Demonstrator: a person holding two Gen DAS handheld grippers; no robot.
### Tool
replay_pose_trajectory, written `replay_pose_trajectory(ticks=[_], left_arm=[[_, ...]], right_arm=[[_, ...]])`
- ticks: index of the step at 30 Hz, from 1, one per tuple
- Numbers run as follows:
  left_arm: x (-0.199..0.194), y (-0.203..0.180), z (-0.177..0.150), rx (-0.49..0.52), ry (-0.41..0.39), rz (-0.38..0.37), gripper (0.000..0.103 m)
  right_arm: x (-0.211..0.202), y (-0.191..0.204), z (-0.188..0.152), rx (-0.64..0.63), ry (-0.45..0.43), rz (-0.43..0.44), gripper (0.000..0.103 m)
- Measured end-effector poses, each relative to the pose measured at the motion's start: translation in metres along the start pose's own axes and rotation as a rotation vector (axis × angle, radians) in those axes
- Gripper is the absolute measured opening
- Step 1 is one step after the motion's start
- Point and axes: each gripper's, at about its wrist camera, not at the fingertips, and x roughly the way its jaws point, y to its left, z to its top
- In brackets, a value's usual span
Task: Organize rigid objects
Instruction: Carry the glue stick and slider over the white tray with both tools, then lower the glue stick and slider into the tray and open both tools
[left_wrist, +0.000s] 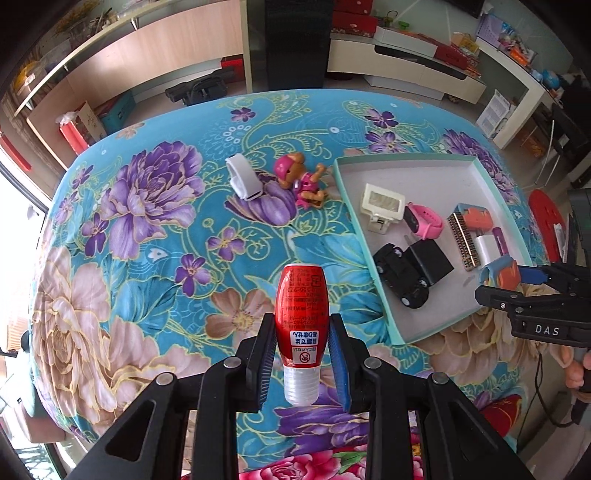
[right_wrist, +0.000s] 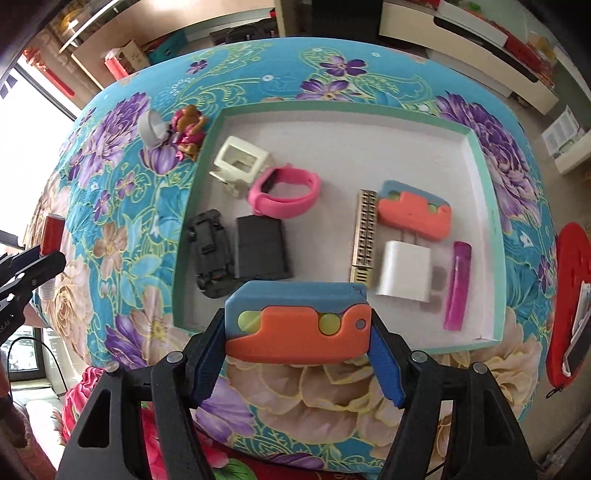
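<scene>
The left hand-held gripper (left_wrist: 302, 354) is clenched on a small red bottle (left_wrist: 302, 314), its blue pads pressing the lower body just above the clear cap, which points back toward the camera. The bottle hangs above the flowered table (left_wrist: 147, 258), left of the shallow teal-rimmed tray (left_wrist: 391, 317). It looks light and stiff, but its glossy shrink label and barrel-shaped sides make it slippery (a rounded body can squirt out of flat pads), so the broad label band, where the pads now sit, seems the safest place to take it; the narrow cap would offer less surface.

The right hand-held gripper (right_wrist: 297, 328) grasps an orange-and-blue plastic toy (right_wrist: 297, 325) by its two short ends, jaws spread wide across its length, above the tray's near rim (right_wrist: 332, 349). The toy appears rigid, light and flat-sided, so it should not slip easily; held end to end, though, it could pivot between the pads, and a grip across its narrower width would likely be steadier.

Already lying in the tray are a twin orange-and-blue toy (right_wrist: 415, 214), a pink wristband (right_wrist: 284, 194), a black toy car (right_wrist: 210, 253), a black block (right_wrist: 260, 247), a white charger (right_wrist: 404, 271), a magenta strip (right_wrist: 458, 284) and a cream frame (right_wrist: 240, 162). A white band (left_wrist: 242, 177) and a pink dog figure (left_wrist: 301, 179) lie on the table beyond the tray's left edge; both look hard and light, the figure's torso being its firmest hold.
</scene>
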Motion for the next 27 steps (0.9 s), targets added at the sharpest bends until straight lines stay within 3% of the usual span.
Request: replay_pose_trajectory(ticks=[14,27], left_arm=[[0.042,-0.098,0.02,0.105,0.005,-0.09,0.03],[0.078,-0.137,0.026,0.174,0.04,-0.1,0.03]], right_arm=[[0.022,-0.083,-0.013,0.138,0.007,-0.023,0.071],[0.048,-0.084,-0.001,0.081,0.042,-0.038,0.071]])
